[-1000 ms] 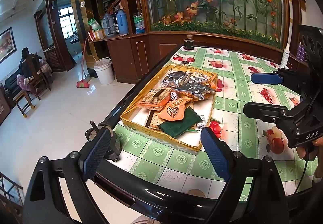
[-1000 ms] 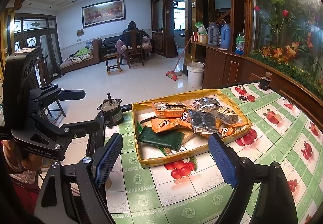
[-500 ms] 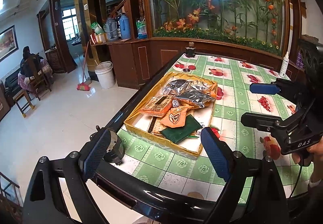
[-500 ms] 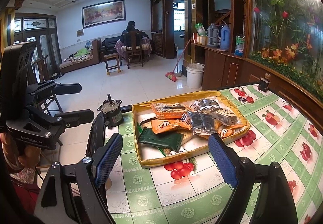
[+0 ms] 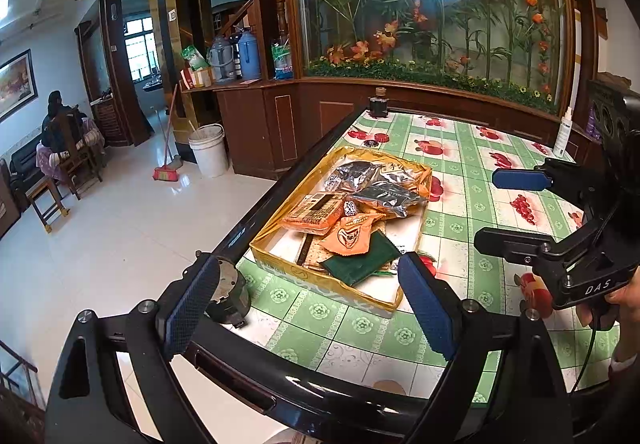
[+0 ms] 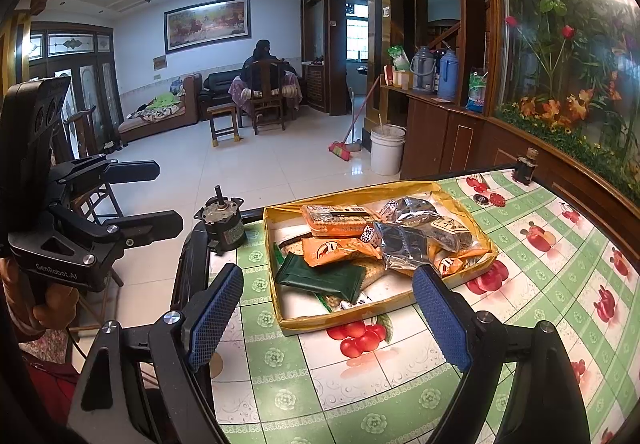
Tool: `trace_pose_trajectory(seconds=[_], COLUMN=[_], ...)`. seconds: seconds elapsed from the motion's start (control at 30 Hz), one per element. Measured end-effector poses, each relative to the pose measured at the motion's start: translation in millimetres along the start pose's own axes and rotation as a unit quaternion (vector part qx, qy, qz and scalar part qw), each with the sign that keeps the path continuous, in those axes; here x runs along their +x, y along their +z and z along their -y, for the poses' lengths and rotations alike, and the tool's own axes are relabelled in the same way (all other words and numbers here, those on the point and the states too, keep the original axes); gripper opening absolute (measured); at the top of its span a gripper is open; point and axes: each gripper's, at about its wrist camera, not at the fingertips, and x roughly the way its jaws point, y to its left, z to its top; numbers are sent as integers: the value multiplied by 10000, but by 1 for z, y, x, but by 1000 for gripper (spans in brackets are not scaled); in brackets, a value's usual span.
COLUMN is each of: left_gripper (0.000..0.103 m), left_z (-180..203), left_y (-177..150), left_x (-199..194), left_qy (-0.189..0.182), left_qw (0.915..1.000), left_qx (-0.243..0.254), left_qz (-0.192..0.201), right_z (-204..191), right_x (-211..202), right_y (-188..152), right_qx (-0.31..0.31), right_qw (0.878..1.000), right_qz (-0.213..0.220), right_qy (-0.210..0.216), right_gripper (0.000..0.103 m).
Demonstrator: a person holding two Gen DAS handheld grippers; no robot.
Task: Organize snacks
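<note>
A shallow gold box (image 5: 320,280) (image 6: 340,318) sits on the green fruit-print table (image 5: 360,328) (image 6: 400,384) by its left edge. In it lie orange packets (image 5: 316,212) (image 6: 340,220), silver foil packs (image 5: 390,198) (image 6: 420,240) and a dark green packet (image 5: 360,260) (image 6: 320,278), heaped together. My left gripper (image 5: 308,262) (image 6: 168,193) hovers open near the box's front corner, off the table's edge. Open too, my right gripper (image 6: 328,272) (image 5: 487,209) hangs over the table just in front of the box. Nothing is between either pair of fingers.
A small electric motor (image 5: 228,296) (image 6: 224,220) stands on the table's corner beside the box. A dark bottle (image 5: 378,106) (image 6: 526,168) and bottle caps (image 5: 376,140) sit beyond it, a white spray bottle (image 5: 562,136) at the far right. A person sits far across the room.
In the right wrist view the left gripper has drifted slightly up and to the left. The right gripper has stayed put. Both remain open, and the snacks have not moved.
</note>
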Motion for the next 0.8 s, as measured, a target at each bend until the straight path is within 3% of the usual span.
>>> trace_pose_trajectory(seconds=[0.8], left_gripper=[92], left_z=[-11], left_y=[6], left_x=[-9], left_qy=[102], left_qw=[9999], left_qx=[-49], left_qz=[109], right_z=[-8], right_x=[3], right_y=[8], right_qx=[-171], right_qw=[9998], right_qz=[16], right_qy=[68], right_gripper=[88])
